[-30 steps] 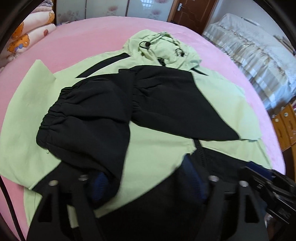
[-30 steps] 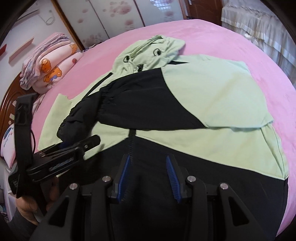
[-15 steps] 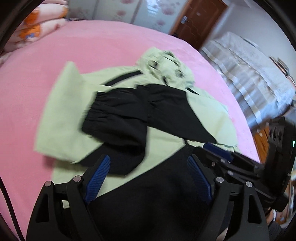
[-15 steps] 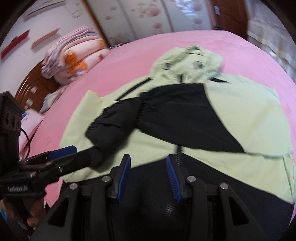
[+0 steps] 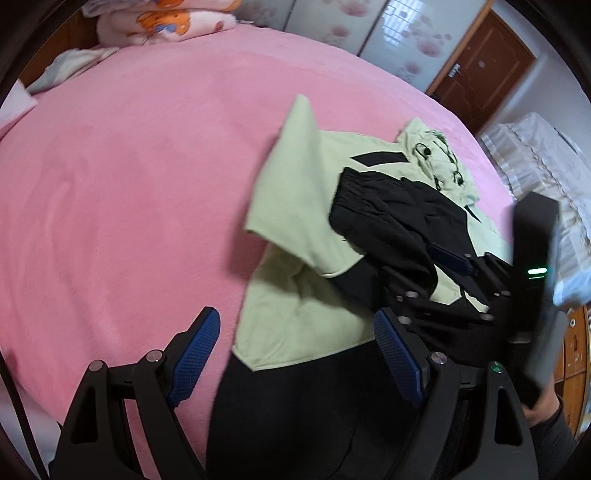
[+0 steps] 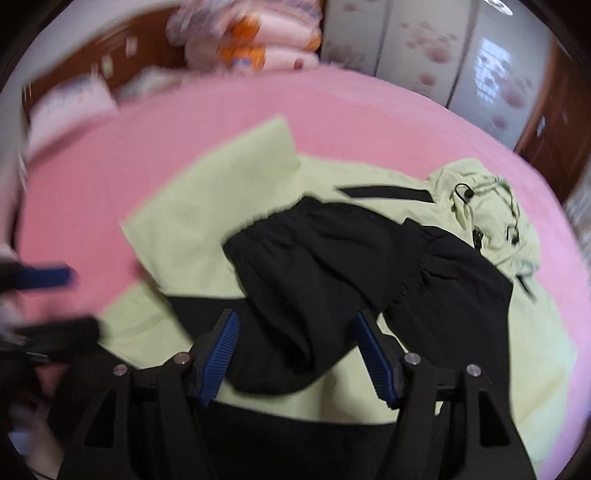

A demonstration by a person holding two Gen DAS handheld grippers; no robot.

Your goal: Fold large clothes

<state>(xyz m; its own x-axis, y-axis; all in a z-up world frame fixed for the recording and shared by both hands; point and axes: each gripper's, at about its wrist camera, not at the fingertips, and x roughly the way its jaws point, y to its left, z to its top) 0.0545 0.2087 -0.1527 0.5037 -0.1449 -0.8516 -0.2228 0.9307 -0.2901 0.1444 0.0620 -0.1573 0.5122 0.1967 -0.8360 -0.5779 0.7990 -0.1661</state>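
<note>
A light green and black hooded jacket (image 5: 306, 221) (image 6: 207, 236) lies flat on the pink bed (image 5: 129, 177), both black sleeves folded across its chest and the hood (image 6: 484, 206) at the far end. My left gripper (image 5: 295, 347) is open and empty above the jacket's lower left edge. My right gripper (image 6: 299, 354) is open and empty over the lower black sleeve (image 6: 314, 280). The right gripper also shows in the left wrist view (image 5: 450, 258). The left gripper shows blurred in the right wrist view (image 6: 48, 277).
Folded pink blankets (image 5: 162, 18) (image 6: 251, 44) are stacked at the head of the bed. A wardrobe with flowered doors (image 6: 424, 48) and a brown door (image 5: 480, 62) stand behind. A second bed with a pale cover (image 5: 535, 155) is to the right.
My left gripper let go of the jacket's hem, opened wide and swung left toward the jacket's left side. My right gripper also swung left and opened wider.
</note>
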